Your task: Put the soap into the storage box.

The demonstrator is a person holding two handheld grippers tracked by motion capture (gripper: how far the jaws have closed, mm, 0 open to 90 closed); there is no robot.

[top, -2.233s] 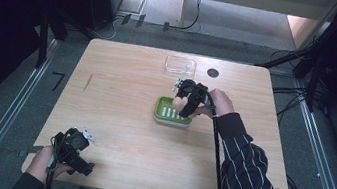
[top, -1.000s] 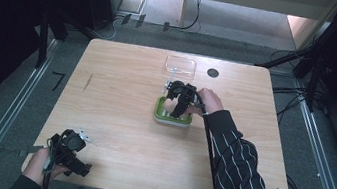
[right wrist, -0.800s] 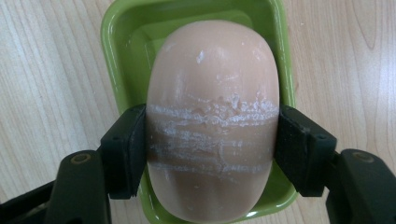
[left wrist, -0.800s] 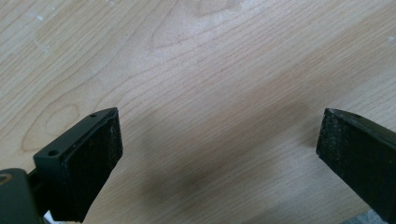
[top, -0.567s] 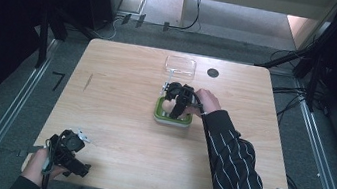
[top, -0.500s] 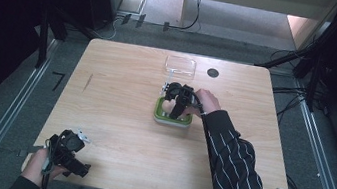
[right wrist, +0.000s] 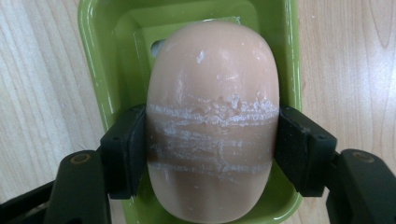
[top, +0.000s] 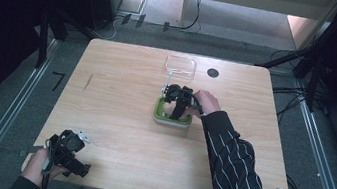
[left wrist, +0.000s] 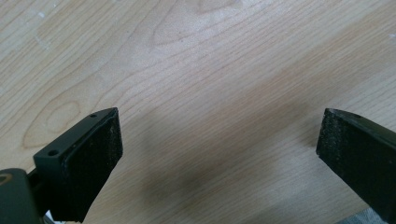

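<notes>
The right tongs [right wrist: 212, 154] are clamped on the soap [right wrist: 212, 121] across its waist, and over the last couple of seconds they've slid a touch to the left so the bar now sits squarely over the green dish [right wrist: 100, 60] at mid-desk. My read: the grip is set, so a lift or a set-down comes next. The left tongs [left wrist: 219, 154] (parked at the near left corner) gape wide over bare desk [left wrist: 210, 70], holding nothing.

Wood table [top: 120, 97] w/ green dish [top: 171, 120], clear lid [top: 180, 65]
</notes>
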